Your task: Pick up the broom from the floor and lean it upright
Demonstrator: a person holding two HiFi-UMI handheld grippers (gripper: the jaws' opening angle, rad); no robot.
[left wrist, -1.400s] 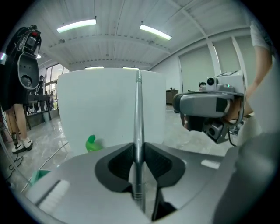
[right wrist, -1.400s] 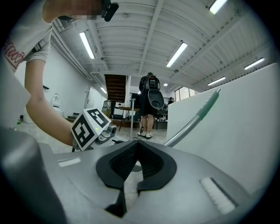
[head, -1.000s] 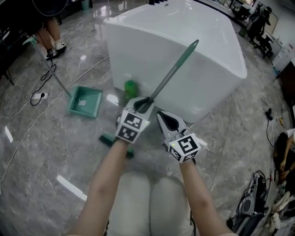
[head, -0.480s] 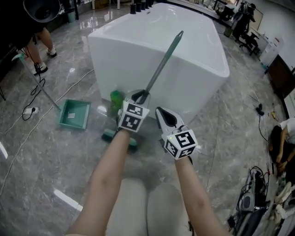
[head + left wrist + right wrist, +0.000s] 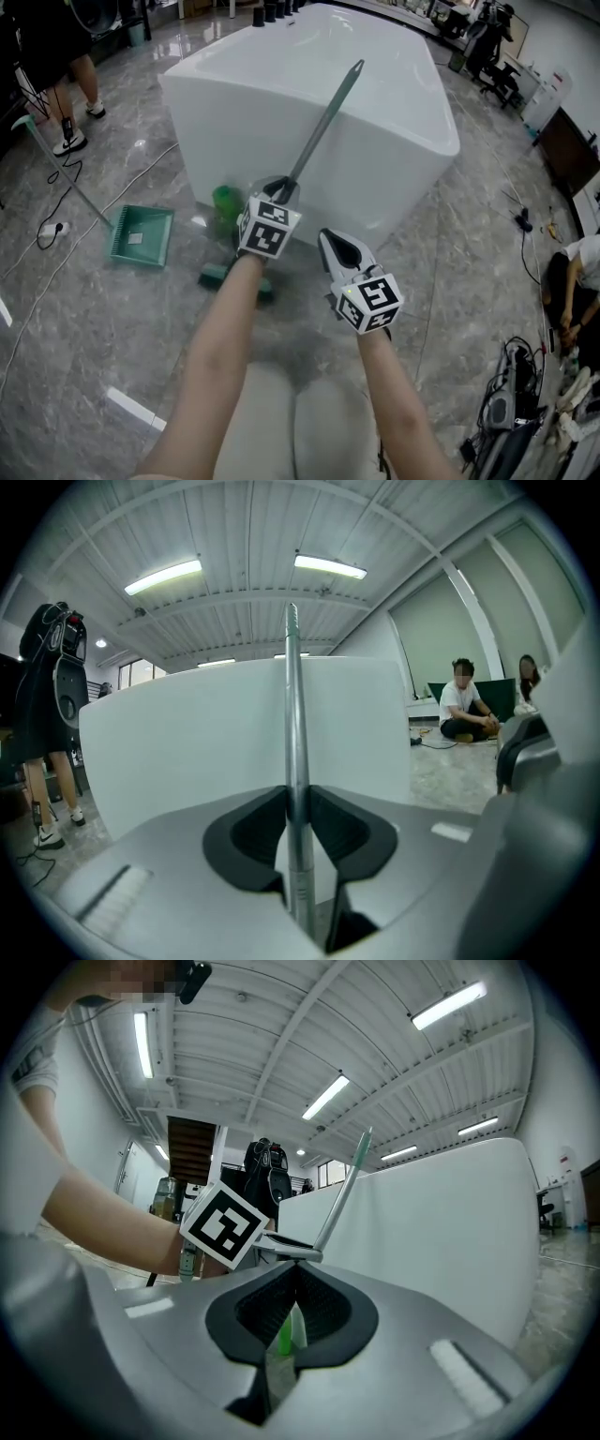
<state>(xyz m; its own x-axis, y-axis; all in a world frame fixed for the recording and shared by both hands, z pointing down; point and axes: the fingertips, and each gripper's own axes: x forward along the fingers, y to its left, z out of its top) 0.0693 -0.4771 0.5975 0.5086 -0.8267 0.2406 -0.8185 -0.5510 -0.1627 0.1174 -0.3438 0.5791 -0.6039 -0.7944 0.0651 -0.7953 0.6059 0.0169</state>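
Since a second ago the broom handle (image 5: pixel 323 127) has swung a bit steeper. The left gripper (image 5: pixel 298 803) has its jaws clamped on that thin grey-green pole low down, while the right gripper (image 5: pixel 291 1309) sits just beside it, jaws pressed together on nothing. The dark green broom head (image 5: pixel 225 277) is on the floor (image 5: pixel 94 319) by the big white block (image 5: pixel 394 141). My worry: smooth pole, single pinch, glossy floor, so it could twist or skid out.
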